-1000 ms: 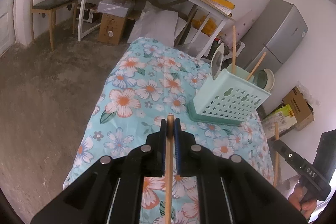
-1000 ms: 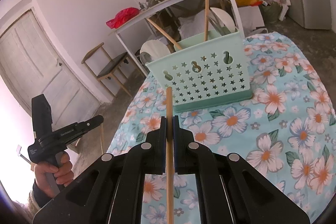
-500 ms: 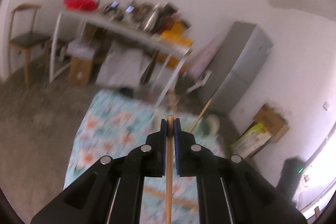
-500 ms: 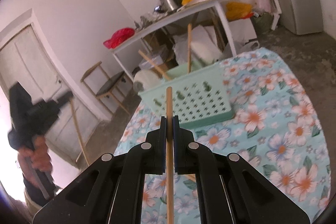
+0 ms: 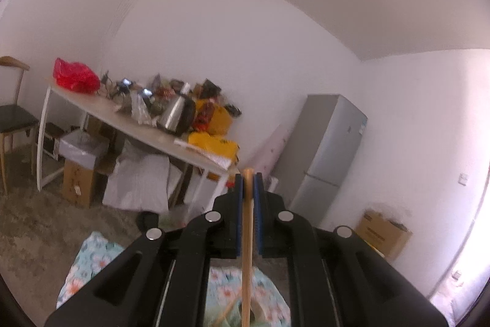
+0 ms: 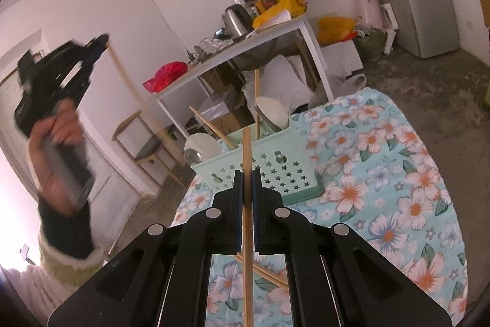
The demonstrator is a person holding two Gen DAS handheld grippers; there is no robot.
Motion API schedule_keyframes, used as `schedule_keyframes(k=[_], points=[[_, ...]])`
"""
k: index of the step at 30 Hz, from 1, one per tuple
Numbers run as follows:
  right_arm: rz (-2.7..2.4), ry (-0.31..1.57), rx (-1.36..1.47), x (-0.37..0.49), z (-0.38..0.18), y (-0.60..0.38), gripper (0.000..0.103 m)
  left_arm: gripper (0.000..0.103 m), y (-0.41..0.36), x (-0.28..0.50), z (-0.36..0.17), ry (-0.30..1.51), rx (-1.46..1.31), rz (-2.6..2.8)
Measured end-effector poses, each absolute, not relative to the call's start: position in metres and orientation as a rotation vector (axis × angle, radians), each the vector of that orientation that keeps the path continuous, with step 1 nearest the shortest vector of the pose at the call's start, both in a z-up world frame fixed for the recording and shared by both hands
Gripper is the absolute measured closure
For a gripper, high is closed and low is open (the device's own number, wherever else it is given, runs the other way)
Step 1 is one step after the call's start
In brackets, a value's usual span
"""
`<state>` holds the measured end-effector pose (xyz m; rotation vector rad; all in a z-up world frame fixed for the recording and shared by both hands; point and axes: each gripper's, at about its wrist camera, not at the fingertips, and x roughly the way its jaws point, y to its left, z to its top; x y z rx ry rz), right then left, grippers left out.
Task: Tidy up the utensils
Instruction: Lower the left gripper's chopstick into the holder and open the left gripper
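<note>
Two wooden chopsticks, each clamped in a claw. The right-hand chopstick [image 6: 246, 161] runs lengthwise between the blue pads of the right claw [image 6: 246, 173], which is clenched on it; its tip projects past the pads and overlaps, in the right wrist view, the front wall of the mint-green utensil basket [image 6: 269, 170]. The left-hand chopstick [image 5: 247, 222] is gripped the same way by the left claw [image 5: 248, 178], its tip just clear of the pads. In the right wrist view the left claw [image 6: 102, 40] appears blurred at the left, raised well above the counter [image 6: 398, 204], with the thin stick hanging down from it and a hand [image 6: 59, 140] wrapped around its handle; a dark cuff and pale sleeve [image 6: 70, 253] follow below.

The basket, pierced with star-shaped holes, stands on the floral cloth covering the counter. It holds two more chopsticks, one upright [image 6: 256, 100] and one leaning to the left [image 6: 211, 127], together with pale round dishes [image 6: 271, 112]. Further loose chopsticks [image 6: 263, 270] lie on the cloth, partly hidden beneath the right claw.

Behind the counter stands a white side table [image 5: 101, 109] carrying a metal kettle [image 5: 176, 115], a red bag [image 5: 75, 75] and yellow packages [image 5: 214, 143], with boxes stored below. A grey refrigerator [image 5: 324, 149] stands against the far wall, a wooden chair [image 5: 12, 118] at the left, and a cardboard box [image 5: 384, 235] on the floor.
</note>
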<state>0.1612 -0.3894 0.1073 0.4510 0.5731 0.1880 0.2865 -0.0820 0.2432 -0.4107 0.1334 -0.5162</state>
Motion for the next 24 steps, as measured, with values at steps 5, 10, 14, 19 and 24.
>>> schedule_keyframes(k=[5,10,14,19,24], points=[[0.199,0.577,0.458,0.166,0.105,-0.39,0.099,0.097,-0.103,0.321,0.228,0.106,-0.378,-0.429],[0.203,0.581,0.458,0.17,0.102,-0.39,0.099,0.097,-0.119,0.346,0.195,0.149,-0.335,-0.39],[0.199,0.585,0.453,0.168,0.102,-0.39,0.099,0.097,-0.123,0.351,0.164,0.209,-0.317,-0.378],[0.187,0.593,0.445,0.167,0.104,-0.392,0.099,0.084,-0.117,0.341,0.143,0.272,-0.321,-0.397],[0.184,0.597,0.436,0.166,0.105,-0.392,0.099,0.059,-0.102,0.32,0.136,0.297,-0.336,-0.413]])
